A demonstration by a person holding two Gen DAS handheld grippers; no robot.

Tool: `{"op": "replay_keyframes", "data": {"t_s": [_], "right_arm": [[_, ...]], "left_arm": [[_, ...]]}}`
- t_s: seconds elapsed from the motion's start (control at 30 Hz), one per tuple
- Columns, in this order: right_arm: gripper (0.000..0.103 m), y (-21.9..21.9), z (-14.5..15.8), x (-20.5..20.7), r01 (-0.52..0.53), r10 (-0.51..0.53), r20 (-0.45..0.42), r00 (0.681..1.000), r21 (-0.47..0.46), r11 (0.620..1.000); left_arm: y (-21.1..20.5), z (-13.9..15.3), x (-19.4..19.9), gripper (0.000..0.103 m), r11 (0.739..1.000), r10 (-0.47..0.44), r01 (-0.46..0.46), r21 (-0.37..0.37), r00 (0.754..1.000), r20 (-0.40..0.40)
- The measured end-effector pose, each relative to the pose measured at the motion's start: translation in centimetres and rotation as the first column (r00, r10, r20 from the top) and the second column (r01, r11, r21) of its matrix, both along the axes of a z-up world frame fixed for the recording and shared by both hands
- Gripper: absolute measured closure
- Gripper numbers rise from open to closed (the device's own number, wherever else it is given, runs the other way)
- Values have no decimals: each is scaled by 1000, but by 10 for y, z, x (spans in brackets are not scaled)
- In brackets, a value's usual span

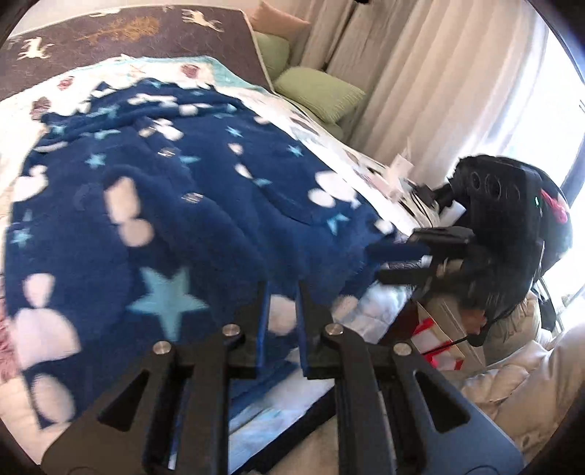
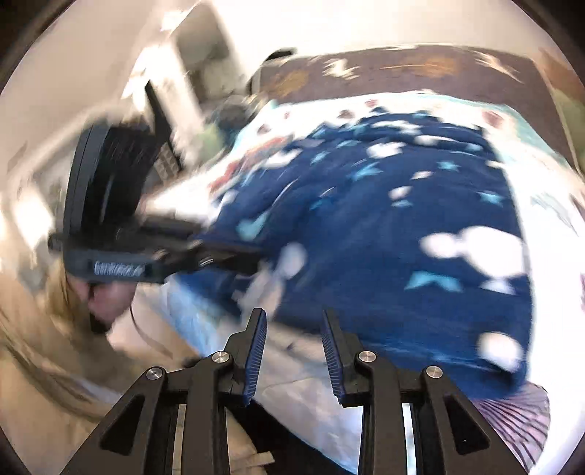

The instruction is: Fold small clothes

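Observation:
A navy fleece garment [image 1: 175, 204] with light blue stars and white shapes lies spread on the bed. My left gripper [image 1: 283, 292] is closed on its near edge, with fabric between the fingers. In the left wrist view my right gripper [image 1: 395, 261] is at the garment's right corner with cloth between its fingers. In the right wrist view the same garment [image 2: 384, 226] is blurred, and my right gripper [image 2: 294, 318] stands open over the bed's near edge. My left gripper [image 2: 219, 252] shows there at the garment's left edge.
The bed has a white patterned sheet [image 1: 329, 139] and a brown blanket with deer [image 1: 128, 33] at its far end. Green pillows [image 1: 318, 91] and pale curtains [image 1: 438, 91] stand on the right. A red and white bag [image 1: 435, 339] sits on the floor beside the bed.

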State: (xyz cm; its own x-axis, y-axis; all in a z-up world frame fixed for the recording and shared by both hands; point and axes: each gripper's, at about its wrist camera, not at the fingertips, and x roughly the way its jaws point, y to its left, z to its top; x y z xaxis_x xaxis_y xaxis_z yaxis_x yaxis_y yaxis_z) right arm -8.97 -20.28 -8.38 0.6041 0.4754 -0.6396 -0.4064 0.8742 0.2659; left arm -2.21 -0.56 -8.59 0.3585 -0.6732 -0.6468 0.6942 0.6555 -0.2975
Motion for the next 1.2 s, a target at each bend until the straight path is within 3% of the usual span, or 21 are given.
{"op": "replay_keyframes", "data": {"t_s": [0.07,0.17,0.27,0.33,0.47,0.6,0.77,0.87,0.97,1.0,1.03,1.07,1.2], "right_arm": [[72,-4,9,5,37,-38,20,999,45,998],[72,8,12,24,55,-56,30,998,29,998],[72,21,10,36,82,-81,24,996,-41,996],[71,9,9,34,101,-101,18,995,-16,995],[65,-26,3,36,202,-202,-16,979,42,978],[62,-16,5,41,134,-131,-31,991,123,983],[50,47,-6,63,-47,54,-73,996,105,993],[48,71,-22,77,-71,83,-146,986,81,994],[48,82,-32,87,-32,42,-194,980,57,998],[53,83,-30,87,-29,41,-182,982,65,997],[78,85,-24,85,-40,55,-166,985,94,995],[95,88,-17,85,-60,81,-159,984,132,989],[94,88,0,84,-55,74,-131,989,146,988]], "left_arm": [[12,2,2,80,998,57,-57,24,998,25],[36,-1,4,73,981,176,-180,76,983,52],[73,-4,1,59,934,332,-340,114,940,78],[103,-7,-10,38,891,434,-442,102,896,91],[137,-22,-23,37,850,504,-508,142,861,64],[141,-35,-26,37,840,511,-510,186,858,43],[130,-45,-32,36,856,470,-471,212,881,58],[123,-54,-32,36,856,460,-458,239,887,53],[126,-57,-30,36,850,485,-485,208,873,53],[129,-55,-28,36,843,503,-503,190,863,52],[130,-54,-26,36,837,516,-517,180,855,54],[131,-53,-24,36,830,530,-531,174,846,57],[137,-52,-20,37,803,573,-575,156,817,62]]}}
